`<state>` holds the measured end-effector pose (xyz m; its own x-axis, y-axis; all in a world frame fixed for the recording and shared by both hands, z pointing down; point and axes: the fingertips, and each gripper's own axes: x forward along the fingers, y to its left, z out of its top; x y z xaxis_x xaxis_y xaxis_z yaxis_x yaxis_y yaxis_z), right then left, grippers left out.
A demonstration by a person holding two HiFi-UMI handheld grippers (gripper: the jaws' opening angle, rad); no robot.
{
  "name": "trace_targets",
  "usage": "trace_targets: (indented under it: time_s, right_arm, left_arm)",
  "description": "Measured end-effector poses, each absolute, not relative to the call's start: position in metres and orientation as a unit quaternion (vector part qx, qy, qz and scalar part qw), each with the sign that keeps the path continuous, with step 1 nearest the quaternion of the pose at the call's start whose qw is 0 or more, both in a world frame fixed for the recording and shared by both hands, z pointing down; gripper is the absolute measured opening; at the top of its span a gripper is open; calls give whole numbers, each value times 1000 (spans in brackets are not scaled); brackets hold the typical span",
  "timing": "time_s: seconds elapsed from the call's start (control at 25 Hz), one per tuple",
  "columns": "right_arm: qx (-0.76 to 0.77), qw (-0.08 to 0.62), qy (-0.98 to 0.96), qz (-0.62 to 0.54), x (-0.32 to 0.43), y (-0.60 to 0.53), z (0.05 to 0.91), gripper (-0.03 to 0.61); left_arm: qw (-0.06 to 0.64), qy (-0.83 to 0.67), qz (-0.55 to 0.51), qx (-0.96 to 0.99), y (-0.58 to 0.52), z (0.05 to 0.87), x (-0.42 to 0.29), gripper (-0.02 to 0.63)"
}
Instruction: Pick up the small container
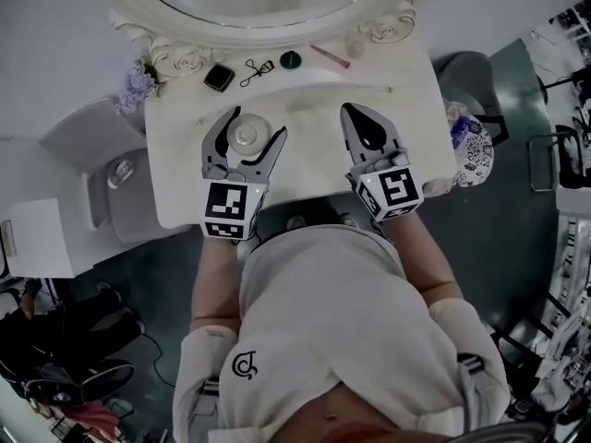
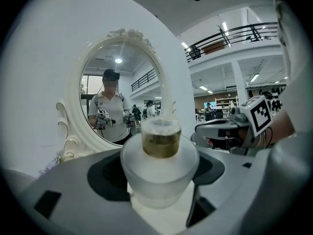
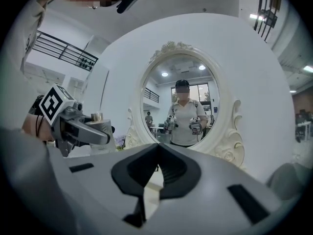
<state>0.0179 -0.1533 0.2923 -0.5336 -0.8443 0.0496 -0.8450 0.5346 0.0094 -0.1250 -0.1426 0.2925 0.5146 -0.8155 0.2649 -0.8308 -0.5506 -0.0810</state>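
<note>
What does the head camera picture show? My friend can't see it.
Seen from above, the left tongs are closed around a small white container over a cream dressing table. The right tongs are shut and empty beside them. An ornate mirror stands at the table's back edge.

There is one white table (image 1: 406,118) and one oval mirror (image 1: 268,12). Two grippers show: the left gripper (image 1: 259,123) and the right gripper (image 1: 349,111). Also counted are one small container (image 1: 247,137), one black compact (image 1: 219,77), one eyelash curler (image 1: 258,71), one green cap (image 1: 291,59), one pink stick (image 1: 330,56) and one bunch of purple flowers (image 1: 138,86). One pale round thing (image 1: 355,46) may be a second jar, though it is too small to tell.
</note>
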Motion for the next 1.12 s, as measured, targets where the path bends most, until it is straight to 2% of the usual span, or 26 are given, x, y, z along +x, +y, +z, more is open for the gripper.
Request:
trace_targets:
  time_s: [1.12]
  right_arm:
    - [459,12,-888,-32,12,-120,272,3]
  left_arm:
    - [12,-481,133,866,-115,277,-128,353]
